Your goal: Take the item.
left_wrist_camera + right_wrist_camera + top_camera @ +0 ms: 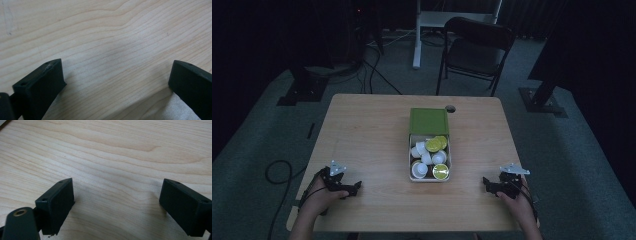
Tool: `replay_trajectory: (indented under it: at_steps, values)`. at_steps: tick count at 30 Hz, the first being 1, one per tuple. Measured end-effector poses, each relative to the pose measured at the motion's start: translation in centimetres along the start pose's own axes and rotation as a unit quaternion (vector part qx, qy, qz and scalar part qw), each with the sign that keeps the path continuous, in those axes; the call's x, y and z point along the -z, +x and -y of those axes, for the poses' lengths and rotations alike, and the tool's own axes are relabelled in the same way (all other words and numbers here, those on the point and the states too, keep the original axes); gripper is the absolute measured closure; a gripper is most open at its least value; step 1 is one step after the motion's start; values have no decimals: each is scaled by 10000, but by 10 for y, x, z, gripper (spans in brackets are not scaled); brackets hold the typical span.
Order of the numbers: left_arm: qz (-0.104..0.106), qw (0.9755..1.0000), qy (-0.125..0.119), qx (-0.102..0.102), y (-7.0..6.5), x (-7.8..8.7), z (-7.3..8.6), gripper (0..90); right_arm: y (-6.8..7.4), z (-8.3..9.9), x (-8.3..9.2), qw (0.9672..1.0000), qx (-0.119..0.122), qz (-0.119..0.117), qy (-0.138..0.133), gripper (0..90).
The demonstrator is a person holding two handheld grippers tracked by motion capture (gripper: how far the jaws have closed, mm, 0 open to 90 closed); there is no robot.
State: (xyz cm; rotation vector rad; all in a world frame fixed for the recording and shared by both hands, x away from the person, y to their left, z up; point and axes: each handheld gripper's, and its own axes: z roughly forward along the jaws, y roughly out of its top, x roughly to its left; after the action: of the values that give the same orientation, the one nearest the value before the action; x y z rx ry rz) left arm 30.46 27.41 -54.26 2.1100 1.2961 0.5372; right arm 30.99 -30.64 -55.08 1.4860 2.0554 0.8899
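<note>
While both hands rest near the front edge, an open box (429,167) sits at the middle of the wooden tabletop (367,130), roughly midway between the two tongs and well apart from each. Its green lid (428,120) is folded back on the far side. Inside lie small round capsules (426,158), heaped loosely: several are white, and a few show yellow-green tops (440,171), two near the far right corner of the box and one at the near right corner.

At the near left of the tabletop, the left tongs (356,187) lie low on the wood, held in the person's left hand (323,196), with a grey three-cornered plate (337,167) on top. In the left gripper view the two black jaws stand wide apart with bare wood grain between them, gripping nothing.

At the near right, the right tongs (487,183) sit low on the wood in the right hand (517,202), also topped by a grey plate (514,169). In the right gripper view its jaws are spread wide as well, with bare wood between them.

Both tongs point inward, toward each other and the box. Beyond the far edge of the tabletop stands a dark folding chair (477,50) on a grey carpet (257,125), in a dim room.
</note>
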Motion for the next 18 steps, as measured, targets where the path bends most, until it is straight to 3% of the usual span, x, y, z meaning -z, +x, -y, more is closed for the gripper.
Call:
replay_trajectory:
  at_steps: [1, 6, 10, 18]
  values:
    - [-10, 10000, 0, -45, -1, 1, -1, 75, 0, 0, 0, 10000, 0, 0, 0, 120]
    - [-69, 9995, -77, -296, -4, 7, -12, 82, 0, 0, 0, 10000, -3, -1, -2, 120]
    - [-43, 9995, -88, -310, -7, 12, -22, 82, 0, 0, 0, 10000, -1, -1, -1, 120]
    - [44, 9980, -339, -532, -13, 16, -37, 82, 0, 0, 0, 10000, -1, 0, 0, 120]
